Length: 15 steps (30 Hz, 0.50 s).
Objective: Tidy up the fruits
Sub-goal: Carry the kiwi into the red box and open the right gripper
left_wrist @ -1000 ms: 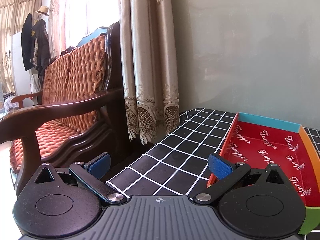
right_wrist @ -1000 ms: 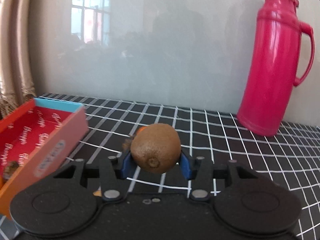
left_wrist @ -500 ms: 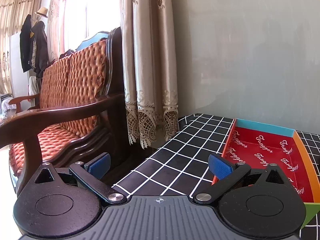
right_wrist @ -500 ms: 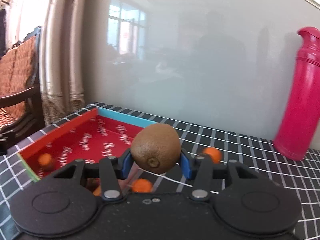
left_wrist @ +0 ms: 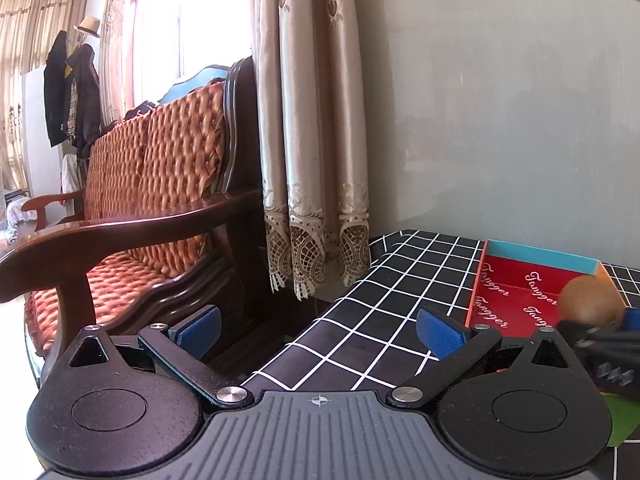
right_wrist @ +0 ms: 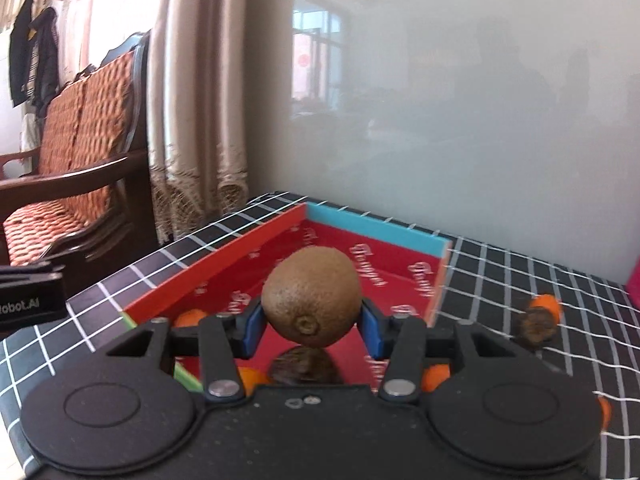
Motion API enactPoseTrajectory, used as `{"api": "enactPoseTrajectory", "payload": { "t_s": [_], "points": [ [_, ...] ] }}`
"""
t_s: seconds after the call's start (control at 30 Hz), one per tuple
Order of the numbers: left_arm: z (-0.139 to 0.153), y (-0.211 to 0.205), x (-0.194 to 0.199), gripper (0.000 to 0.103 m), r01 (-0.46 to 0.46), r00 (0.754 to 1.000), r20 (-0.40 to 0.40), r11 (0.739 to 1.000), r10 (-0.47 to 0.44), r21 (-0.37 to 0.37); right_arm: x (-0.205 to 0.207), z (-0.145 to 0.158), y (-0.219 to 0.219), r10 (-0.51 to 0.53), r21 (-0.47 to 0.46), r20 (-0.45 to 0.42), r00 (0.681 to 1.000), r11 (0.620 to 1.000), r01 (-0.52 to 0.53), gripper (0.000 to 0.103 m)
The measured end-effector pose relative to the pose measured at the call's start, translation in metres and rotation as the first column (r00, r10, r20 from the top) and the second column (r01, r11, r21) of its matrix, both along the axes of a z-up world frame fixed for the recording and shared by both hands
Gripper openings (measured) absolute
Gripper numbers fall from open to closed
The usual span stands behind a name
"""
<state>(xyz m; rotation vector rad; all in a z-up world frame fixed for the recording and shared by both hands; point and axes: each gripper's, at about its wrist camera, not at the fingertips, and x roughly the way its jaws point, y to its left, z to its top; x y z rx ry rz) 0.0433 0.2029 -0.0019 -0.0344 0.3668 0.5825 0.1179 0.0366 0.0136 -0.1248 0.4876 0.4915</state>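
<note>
My right gripper (right_wrist: 312, 326) is shut on a brown kiwi (right_wrist: 311, 302) and holds it over the red tray (right_wrist: 224, 264) with the blue far wall. The left wrist view catches the same kiwi (left_wrist: 590, 302) over that tray (left_wrist: 516, 292), clamped by the right gripper (left_wrist: 600, 330). Inside the tray lie small orange fruits (right_wrist: 191, 317) and another kiwi (right_wrist: 306, 366) under the held one. My left gripper (left_wrist: 318, 330) stands open and empty over the table's left edge. On the cloth to the right lie a dark fruit (right_wrist: 534, 326) and an orange one (right_wrist: 544, 304).
A black cloth with a white grid (left_wrist: 360, 320) covers the table, which ends at a grey wall. A wooden sofa with orange cushions (left_wrist: 160, 184) and a beige curtain (left_wrist: 316, 120) stand off the left edge. A pink flask's edge (right_wrist: 634, 284) shows at far right.
The right gripper has swung left with the kiwi, from the open cloth beside the pink flask to above the red tray. It now appears in the left wrist view. The left gripper drifted slightly.
</note>
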Motion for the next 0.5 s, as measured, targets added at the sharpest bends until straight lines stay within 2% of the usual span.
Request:
{"api": "enactPoseTrajectory", "payload": {
  "t_s": [0.1,0.17,0.23,0.33,0.5],
  "points": [
    [0.000,0.000,0.000,0.103,0.002,1.000,-0.004,1.000,-0.002,0.003,0.001,-0.005,0.010,0.028,-0.012,-0.015,1.000,1.000,-0.028,0.048],
    [-0.001,0.000,0.001,0.103,0.005,1.000,-0.008,1.000,-0.005,0.002,-0.003,-0.007,0.012,0.012,-0.044,0.013,1.000,0.999,-0.011,0.053],
    [-0.001,-0.001,0.001,0.103,0.006,1.000,-0.008,1.000,-0.006,0.000,-0.010,-0.001,0.005,-0.019,-0.030,0.073,0.997,0.999,0.021,0.078],
    [0.001,-0.004,0.000,0.103,0.014,1.000,0.001,1.000,-0.014,-0.004,-0.014,0.013,-0.016,-0.056,0.012,0.126,0.990,0.998,0.055,0.078],
    [0.002,-0.016,0.002,0.103,0.050,0.999,0.005,0.999,-0.050,-0.005,-0.007,0.029,-0.071,-0.196,0.072,0.168,0.966,0.980,0.186,0.078]
  ]
}}
